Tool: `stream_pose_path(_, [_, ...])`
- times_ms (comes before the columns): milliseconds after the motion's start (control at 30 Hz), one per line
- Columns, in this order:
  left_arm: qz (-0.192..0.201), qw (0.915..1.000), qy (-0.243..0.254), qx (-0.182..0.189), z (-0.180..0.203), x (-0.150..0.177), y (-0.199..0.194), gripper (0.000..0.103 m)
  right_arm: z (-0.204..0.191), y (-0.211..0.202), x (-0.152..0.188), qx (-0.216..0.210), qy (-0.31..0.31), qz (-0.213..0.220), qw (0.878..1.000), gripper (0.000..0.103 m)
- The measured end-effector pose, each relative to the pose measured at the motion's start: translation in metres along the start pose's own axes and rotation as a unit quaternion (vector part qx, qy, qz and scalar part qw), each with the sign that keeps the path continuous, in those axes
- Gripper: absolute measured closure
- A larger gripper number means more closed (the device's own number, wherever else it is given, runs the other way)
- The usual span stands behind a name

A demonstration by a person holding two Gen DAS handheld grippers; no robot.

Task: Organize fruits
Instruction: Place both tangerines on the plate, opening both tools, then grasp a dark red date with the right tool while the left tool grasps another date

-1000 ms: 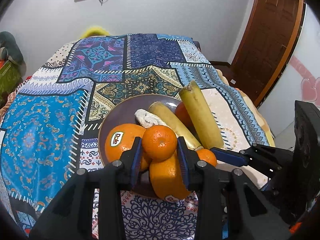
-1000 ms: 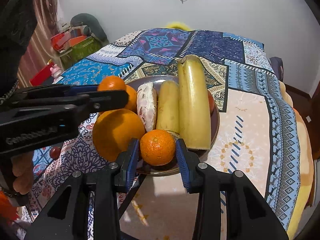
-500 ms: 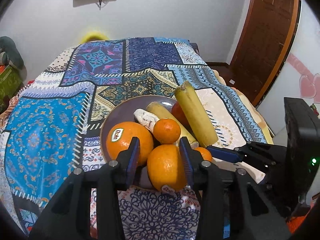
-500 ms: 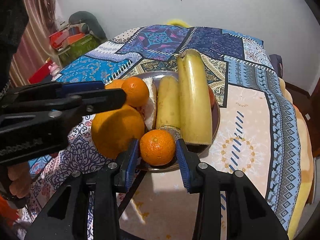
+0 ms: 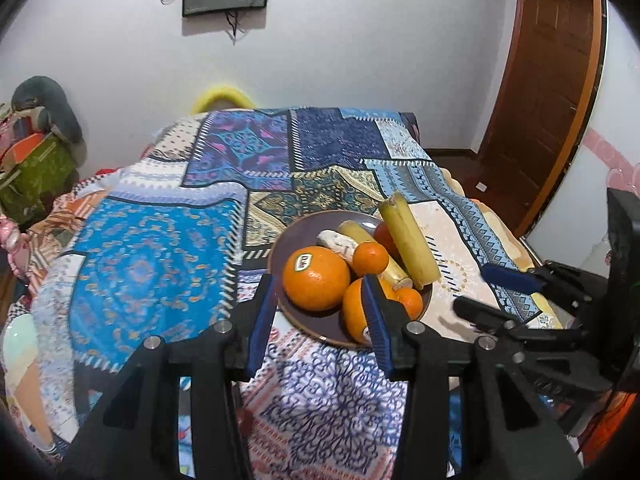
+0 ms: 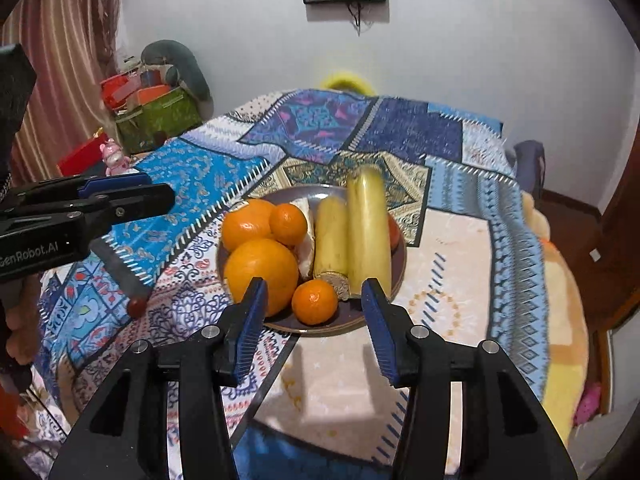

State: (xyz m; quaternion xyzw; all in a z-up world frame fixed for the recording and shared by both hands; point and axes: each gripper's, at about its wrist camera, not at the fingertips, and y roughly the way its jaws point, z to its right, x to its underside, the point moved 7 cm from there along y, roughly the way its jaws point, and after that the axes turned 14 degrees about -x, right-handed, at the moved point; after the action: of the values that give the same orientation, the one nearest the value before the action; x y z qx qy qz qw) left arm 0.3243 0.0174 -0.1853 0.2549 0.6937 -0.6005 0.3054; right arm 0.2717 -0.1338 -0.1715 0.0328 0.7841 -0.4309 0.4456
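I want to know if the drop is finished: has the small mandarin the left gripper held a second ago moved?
Yes. The small mandarin left the left gripper, whose jaws have just been opening, and now rests deeper on the plate against the bananas.

Reddish fruit [image 6: 394,232], perhaps tomato, mostly behind bananas [image 6: 368,224]
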Motion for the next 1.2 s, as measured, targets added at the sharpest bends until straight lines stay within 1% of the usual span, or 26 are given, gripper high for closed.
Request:
stream_pose_path(133, [0.015, 0.9998, 0.004, -0.010, -0.010, 0.004, -0.025, 0.056, -0.008, -0.020, -0.001, 0.010, -0.008, 0.010, 1.000, 0.058])
stream_pose_path(200, [0.022, 0.9996, 0.002, -0.016, -0.015, 0.007, -0.036, 0.051, -0.013, -0.031, -0.001, 0.016, -0.012, 0.014, 1.000, 0.058])
stream_pose_path(267, [0.028, 0.9994, -0.003, -0.022, -0.023, 0.011, -0.048, 0.047, -0.018, -0.038, 0.000, 0.020, -0.015, 0.017, 1.000, 0.057])
stream_pose_path(333, [0.030, 0.9992, -0.008, -0.027, -0.030, 0.015, -0.057, 0.041, -0.022, -0.046, 0.003, 0.026, -0.018, 0.018, 0.999, 0.057])
stream_pose_path(367, [0.029, 0.9990, -0.011, -0.031, -0.034, 0.018, -0.061, 0.035, -0.024, -0.049, 0.006, 0.028, -0.018, 0.018, 0.999, 0.055])
stream_pose_path(400, [0.027, 0.9990, -0.015, -0.034, -0.039, 0.022, -0.064, 0.026, -0.026, -0.053, 0.008, 0.030, -0.018, 0.018, 0.999, 0.052])
stream_pose_path(433, [0.026, 0.9988, -0.021, -0.037, -0.045, 0.026, -0.068, 0.023, -0.028, -0.055, 0.011, 0.033, -0.019, 0.019, 0.999, 0.049])
stream_pose_path(467, [0.026, 0.9986, -0.026, -0.039, -0.049, 0.031, -0.071, 0.019, -0.029, -0.058, 0.014, 0.035, -0.018, 0.019, 0.999, 0.048])
stream_pose_path(567, [0.017, 0.9982, -0.028, -0.049, -0.062, 0.044, -0.074, 0.019, -0.032, -0.062, 0.026, 0.038, -0.015, 0.009, 0.999, 0.047])
stream_pose_path(767, [-0.008, 0.9973, -0.030, -0.066, -0.085, 0.077, -0.071, 0.019, -0.029, -0.056, 0.057, 0.030, 0.016, -0.031, 0.999, 0.047])
stream_pose_path(1033, [-0.052, 0.9952, -0.036, -0.074, -0.103, 0.118, -0.058, 0.019, -0.037, -0.034, 0.096, -0.012, 0.050, -0.090, 0.995, 0.047])
stream_pose_path(1100, [-0.059, 0.9949, -0.039, -0.072, -0.104, 0.125, -0.055, 0.019, -0.037, -0.026, 0.103, -0.012, 0.061, -0.101, 0.993, 0.047])
stream_pose_path(1167, [-0.067, 0.9945, -0.041, -0.070, -0.104, 0.132, -0.051, 0.019, -0.037, -0.019, 0.110, -0.019, 0.069, -0.114, 0.991, 0.051])
stream_pose_path(1200, [-0.070, 0.9943, -0.042, -0.069, -0.104, 0.135, -0.049, 0.019, -0.037, -0.014, 0.115, -0.023, 0.074, -0.124, 0.989, 0.056])
